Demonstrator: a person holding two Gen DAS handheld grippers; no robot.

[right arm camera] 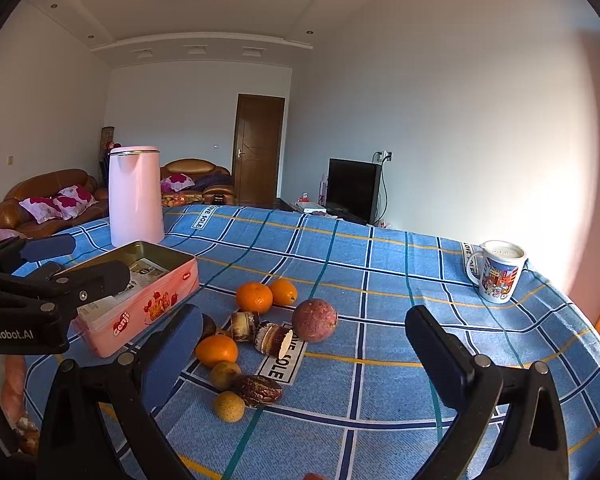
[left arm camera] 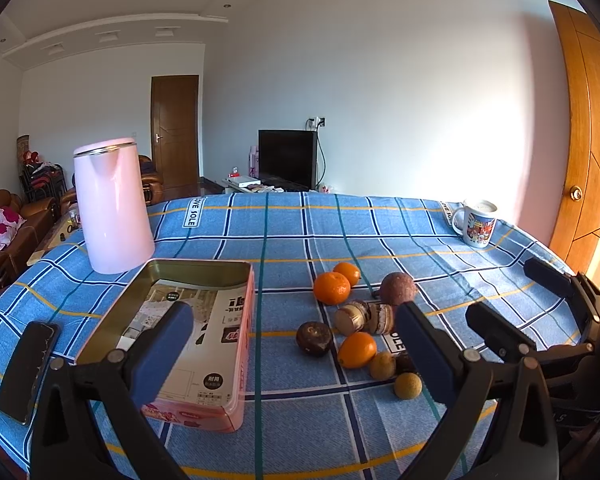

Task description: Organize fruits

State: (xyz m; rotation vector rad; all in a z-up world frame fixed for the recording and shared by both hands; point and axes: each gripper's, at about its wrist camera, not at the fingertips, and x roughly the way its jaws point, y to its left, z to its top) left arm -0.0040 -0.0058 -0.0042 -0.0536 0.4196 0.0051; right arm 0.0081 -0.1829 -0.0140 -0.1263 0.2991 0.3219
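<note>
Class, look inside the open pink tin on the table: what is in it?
Inside the pink tin only printed paper sheets show, no fruit. The left tongs cover part of its floor, so that patch cannot be checked.

kettle [left arm camera: 112, 208] blocks tin [left arm camera: 204, 268] (far side)

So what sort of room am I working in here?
Most likely a home living room: brown leather sofas with floral cushions, a television against the wall, and a table under a blue checked cloth.
</note>
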